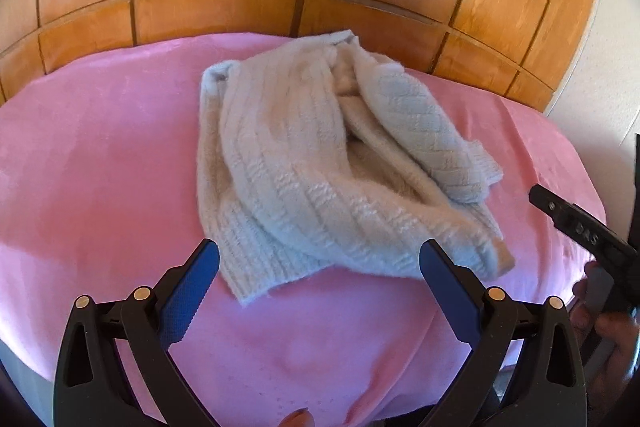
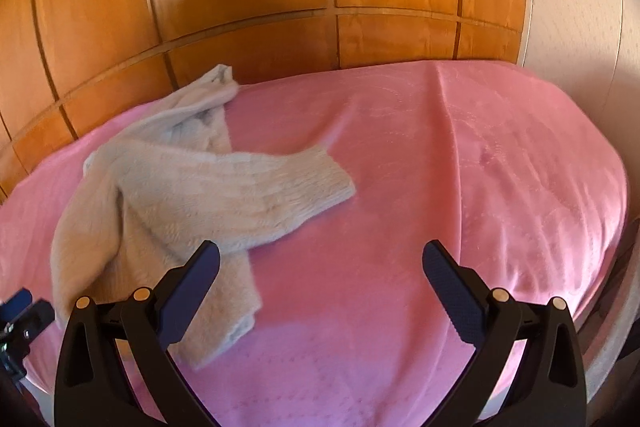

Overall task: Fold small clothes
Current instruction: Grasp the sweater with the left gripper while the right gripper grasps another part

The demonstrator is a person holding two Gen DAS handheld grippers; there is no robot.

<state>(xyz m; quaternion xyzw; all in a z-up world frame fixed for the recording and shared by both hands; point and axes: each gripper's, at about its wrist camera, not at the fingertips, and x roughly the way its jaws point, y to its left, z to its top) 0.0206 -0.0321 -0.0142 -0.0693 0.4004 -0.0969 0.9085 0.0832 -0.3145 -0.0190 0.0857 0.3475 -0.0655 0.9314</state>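
Knitted cream sweater (image 1: 320, 163) lies crumpled, soft and floppy; we'd pinch its cuff at 3 o'clock. Both hand-held grippers, left (image 1: 319, 259) and right (image 2: 320, 259), gape empty.

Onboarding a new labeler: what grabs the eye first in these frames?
A rumpled cream knit sweater lies in a heap on a pink blanket, one sleeve flung out sideways. Glossy wooden wardrobe panels fill the background. Both the left hand-held gripper and the right hand-held gripper are open, holding nothing.

One cream knitted sweater (image 1: 320, 163), one pink blanket (image 1: 100, 167), two claws, left claw (image 1: 320, 291), right claw (image 2: 320, 291)
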